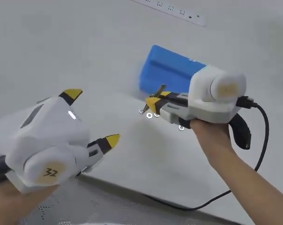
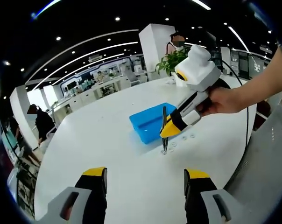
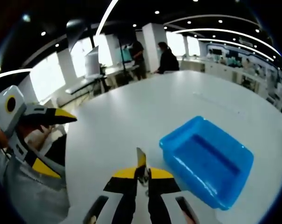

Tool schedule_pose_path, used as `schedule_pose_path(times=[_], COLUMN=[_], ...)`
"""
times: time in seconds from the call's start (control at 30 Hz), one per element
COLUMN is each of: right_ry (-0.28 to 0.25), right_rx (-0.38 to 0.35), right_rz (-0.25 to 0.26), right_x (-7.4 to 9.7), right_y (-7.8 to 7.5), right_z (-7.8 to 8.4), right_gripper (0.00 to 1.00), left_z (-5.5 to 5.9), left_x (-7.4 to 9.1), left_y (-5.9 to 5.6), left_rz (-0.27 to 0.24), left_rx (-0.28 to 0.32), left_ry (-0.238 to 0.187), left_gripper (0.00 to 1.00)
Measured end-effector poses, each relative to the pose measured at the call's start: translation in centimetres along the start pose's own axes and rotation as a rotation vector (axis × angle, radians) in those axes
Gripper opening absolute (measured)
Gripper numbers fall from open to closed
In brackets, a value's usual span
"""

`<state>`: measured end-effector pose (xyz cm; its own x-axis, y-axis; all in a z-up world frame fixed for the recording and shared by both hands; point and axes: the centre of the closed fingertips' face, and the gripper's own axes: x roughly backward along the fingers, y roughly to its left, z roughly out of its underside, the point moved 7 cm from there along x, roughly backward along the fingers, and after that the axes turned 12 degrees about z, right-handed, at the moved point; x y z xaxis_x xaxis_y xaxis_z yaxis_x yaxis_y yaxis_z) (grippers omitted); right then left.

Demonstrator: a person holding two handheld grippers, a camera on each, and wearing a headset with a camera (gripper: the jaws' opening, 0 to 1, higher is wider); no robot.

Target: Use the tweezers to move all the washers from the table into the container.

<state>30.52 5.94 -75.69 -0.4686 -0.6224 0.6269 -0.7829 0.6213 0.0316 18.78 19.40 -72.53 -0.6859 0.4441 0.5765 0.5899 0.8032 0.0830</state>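
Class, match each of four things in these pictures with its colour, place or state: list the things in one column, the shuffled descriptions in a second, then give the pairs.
Things
1. container
2. washers
3. tweezers
4. left gripper

Descriptions
A. open, holding nothing
B. blue
C. lying on the table beside the container
D. clamped in the right gripper

Pairs: 1-B, 2-C, 3-D, 4-A
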Motion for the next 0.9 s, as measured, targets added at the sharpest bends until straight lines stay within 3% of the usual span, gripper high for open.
schedule_pose_path(times=[0.13,0.33,0.9], right_ry=[0.025,0.019,0.030], right_rx=[0.009,0.007,0.062], right_rz=[-0.012,-0.018,0.005], right_x=[-0.30,-0.41,-0.68], right_y=[0.13,0.31,0.72], right_z=[0.19,0.16,0.27], right_gripper=[0.05,0.05,0.04], left_z=[0.17,0.32,0.30], left_x=[-0.07,0.04,0.15], left_y=[0.07,0.37,0.33], left_rz=[0.004,-0.004,-0.016], left_rx=[0.004,0.021,-0.002], left_ry=[0.007,0.007,0.017], left_gripper=[0.68,0.68,0.67])
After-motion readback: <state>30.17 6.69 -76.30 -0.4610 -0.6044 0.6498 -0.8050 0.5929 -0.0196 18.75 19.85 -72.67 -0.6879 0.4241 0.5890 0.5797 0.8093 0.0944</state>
